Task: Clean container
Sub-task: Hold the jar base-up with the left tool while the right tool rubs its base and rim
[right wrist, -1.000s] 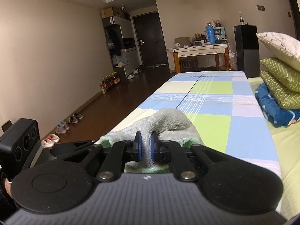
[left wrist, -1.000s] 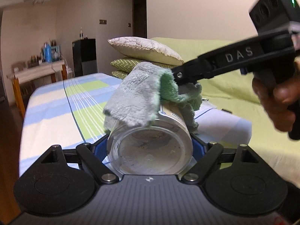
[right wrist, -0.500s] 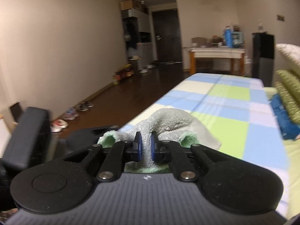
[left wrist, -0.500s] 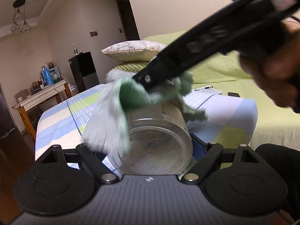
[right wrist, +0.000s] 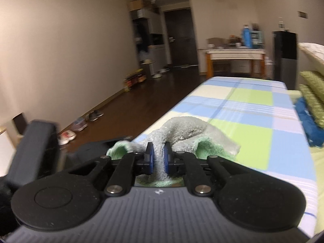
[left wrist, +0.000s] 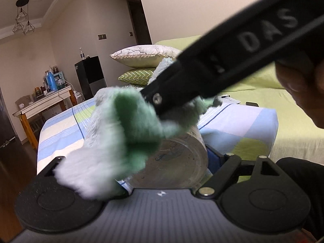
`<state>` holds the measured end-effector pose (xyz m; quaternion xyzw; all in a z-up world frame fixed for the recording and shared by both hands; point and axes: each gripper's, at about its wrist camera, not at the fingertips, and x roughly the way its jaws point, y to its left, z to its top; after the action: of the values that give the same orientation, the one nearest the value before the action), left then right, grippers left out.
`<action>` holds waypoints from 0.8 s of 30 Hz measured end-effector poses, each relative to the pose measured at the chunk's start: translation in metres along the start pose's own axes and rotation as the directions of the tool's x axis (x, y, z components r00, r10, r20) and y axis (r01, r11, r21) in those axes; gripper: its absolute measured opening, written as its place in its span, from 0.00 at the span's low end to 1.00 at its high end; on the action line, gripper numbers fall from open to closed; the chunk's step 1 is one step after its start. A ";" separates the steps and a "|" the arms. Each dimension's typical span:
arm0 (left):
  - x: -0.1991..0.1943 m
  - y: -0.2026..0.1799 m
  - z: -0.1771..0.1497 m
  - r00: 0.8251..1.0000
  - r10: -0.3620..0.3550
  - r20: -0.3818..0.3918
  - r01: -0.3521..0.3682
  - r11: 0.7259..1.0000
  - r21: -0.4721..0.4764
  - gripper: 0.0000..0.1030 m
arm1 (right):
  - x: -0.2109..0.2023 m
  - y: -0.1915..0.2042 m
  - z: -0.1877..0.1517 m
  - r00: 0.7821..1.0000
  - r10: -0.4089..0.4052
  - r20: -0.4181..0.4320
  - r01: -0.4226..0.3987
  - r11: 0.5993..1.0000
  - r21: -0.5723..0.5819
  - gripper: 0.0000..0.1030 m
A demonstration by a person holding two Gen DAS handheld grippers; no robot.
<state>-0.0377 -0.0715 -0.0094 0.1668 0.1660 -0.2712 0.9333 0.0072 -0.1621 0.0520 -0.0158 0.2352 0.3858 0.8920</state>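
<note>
The left gripper (left wrist: 162, 158) is clamped around a round white container (left wrist: 178, 162) lying on its side above the checked surface (left wrist: 239, 125). The right gripper (right wrist: 158, 158), closed tight on a green-grey cloth (right wrist: 188, 133), rubs it over the container. A hard swipe could twist the smooth container out of the grip, or tug the cloth free.

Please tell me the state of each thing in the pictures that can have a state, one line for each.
container: lying on its side, held in the left gripper, dirty base toward the camera
cloth: bunched, pinched in the right gripper, draped over the container
left gripper: jaws shut on the container
right gripper: jaws shut on the cloth
</note>
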 end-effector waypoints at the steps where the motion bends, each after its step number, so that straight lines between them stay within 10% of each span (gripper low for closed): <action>1: 0.001 0.000 0.000 1.000 0.000 0.000 0.000 1.000 0.000 0.83 | 0.000 0.003 0.000 1.000 -0.001 -0.002 0.001 1.000 -0.014 0.08; 16: -0.010 0.039 -0.036 0.999 -0.037 -0.001 0.037 0.993 -0.108 0.84 | -0.003 -0.046 0.003 0.994 -0.099 0.041 0.095 0.991 0.095 0.06; 24: -0.028 0.071 -0.058 0.991 -0.133 0.021 0.132 0.936 -0.325 0.86 | -0.006 -0.047 0.001 0.994 -0.103 0.048 0.097 0.990 0.102 0.06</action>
<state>-0.0323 0.0211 -0.0339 -0.0011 0.2199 -0.3021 0.9276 0.0369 -0.1989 0.0479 0.0273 0.2291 0.3287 0.9158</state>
